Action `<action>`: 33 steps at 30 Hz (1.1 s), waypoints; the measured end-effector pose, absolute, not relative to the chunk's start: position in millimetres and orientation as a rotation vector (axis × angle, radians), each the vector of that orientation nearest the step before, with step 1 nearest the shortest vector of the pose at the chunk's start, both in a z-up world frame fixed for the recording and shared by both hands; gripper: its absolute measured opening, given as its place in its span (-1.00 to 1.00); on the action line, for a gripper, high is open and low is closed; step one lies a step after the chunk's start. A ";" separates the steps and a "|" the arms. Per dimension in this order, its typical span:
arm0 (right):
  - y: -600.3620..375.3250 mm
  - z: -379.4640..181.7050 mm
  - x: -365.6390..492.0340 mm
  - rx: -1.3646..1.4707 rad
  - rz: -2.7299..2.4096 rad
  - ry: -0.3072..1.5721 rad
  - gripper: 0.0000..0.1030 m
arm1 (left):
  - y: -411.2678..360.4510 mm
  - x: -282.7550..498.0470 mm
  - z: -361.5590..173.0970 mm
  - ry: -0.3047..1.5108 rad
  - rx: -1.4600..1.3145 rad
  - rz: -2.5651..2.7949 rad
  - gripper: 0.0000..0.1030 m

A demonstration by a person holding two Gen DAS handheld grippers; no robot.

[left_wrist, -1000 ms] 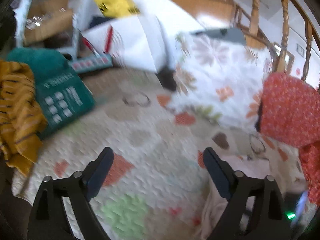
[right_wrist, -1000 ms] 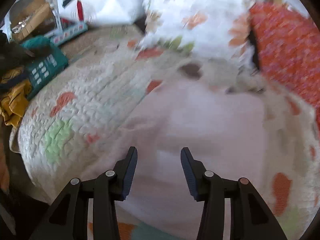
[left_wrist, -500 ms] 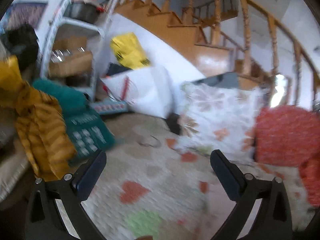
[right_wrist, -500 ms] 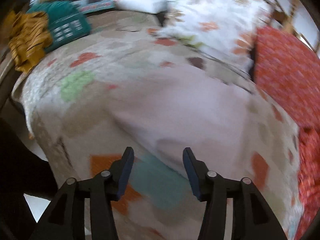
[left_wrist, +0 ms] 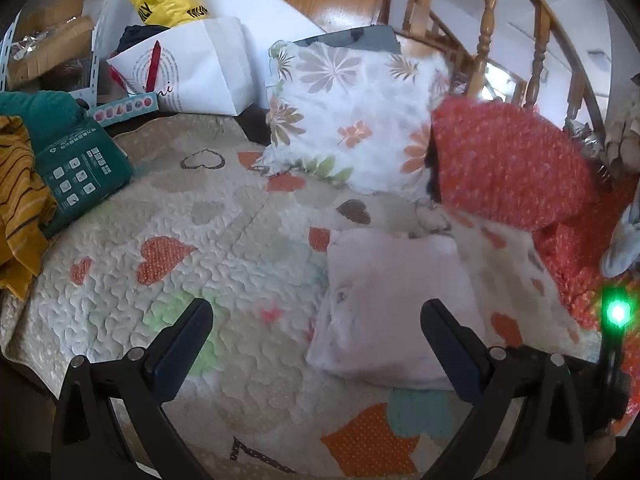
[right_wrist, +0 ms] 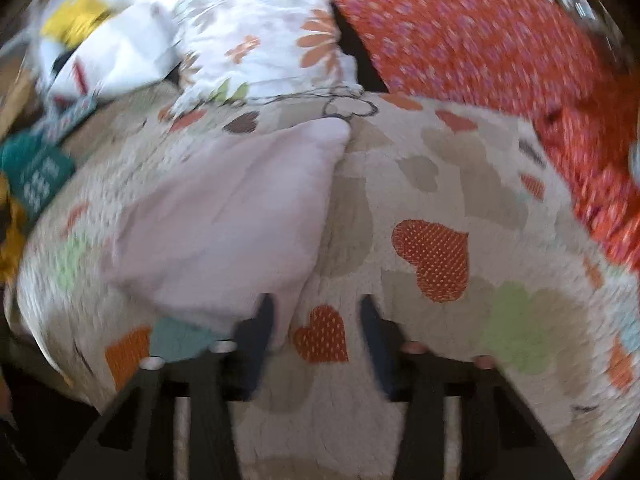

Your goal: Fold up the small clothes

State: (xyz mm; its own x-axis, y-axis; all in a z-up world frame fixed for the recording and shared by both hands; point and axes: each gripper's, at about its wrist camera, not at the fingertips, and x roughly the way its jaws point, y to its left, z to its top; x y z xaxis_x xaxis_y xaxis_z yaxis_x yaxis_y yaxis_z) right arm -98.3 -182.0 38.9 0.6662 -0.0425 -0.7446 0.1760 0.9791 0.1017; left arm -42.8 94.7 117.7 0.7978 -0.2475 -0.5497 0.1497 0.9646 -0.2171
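A pale pink folded garment [left_wrist: 392, 300] lies flat on the heart-patterned quilt [left_wrist: 200, 240]. My left gripper [left_wrist: 316, 308] hovers over the quilt with its jaws wide open and nothing between them; the garment lies just ahead, toward the right finger. In the blurred right wrist view the garment [right_wrist: 232, 220] stretches away to the upper left over the quilt [right_wrist: 440, 168]. My right gripper [right_wrist: 316, 300] has its jaws closing. The garment's near corner reaches just inside its left finger, and the pads do not press on it.
A floral pillow [left_wrist: 352, 112] and a red dotted pillow [left_wrist: 508, 160] lean at the far side. A green box [left_wrist: 80, 176] and a yellow striped cloth [left_wrist: 20, 200] sit at the left edge. A white paper bag [left_wrist: 192, 68] and a wooden stair railing [left_wrist: 488, 20] stand behind.
The left gripper tipped up, then down again, and now faces the pink garment. The right gripper swung right, so the garment sits left in its view. Its jaws have narrowed.
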 end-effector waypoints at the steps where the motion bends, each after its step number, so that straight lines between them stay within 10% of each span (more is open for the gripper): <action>1: -185.4 36.4 -92.0 0.214 -0.116 0.836 -0.52 | 92.4 -42.5 115.8 0.615 -0.163 -0.214 1.00; 20: -159.2 7.6 -100.9 0.115 0.020 0.885 -0.16 | 80.3 -23.2 88.5 0.763 -0.161 -0.199 1.00; 23: -159.1 2.5 -86.2 0.166 0.021 0.891 -0.70 | 73.4 -25.6 86.8 0.760 -0.129 -0.202 1.00; 33: -158.3 8.6 -105.9 0.055 -0.043 0.894 -0.75 | 73.3 -22.0 81.8 0.787 -0.129 -0.203 1.00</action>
State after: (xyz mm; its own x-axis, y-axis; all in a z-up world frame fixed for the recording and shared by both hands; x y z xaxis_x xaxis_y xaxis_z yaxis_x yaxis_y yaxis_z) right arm -105.9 -158.3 8.6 0.6256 -0.0150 -0.7800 0.0606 0.9977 0.0294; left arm -22.0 73.3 81.8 0.6880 -0.2291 -0.6886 0.1335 0.9726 -0.1902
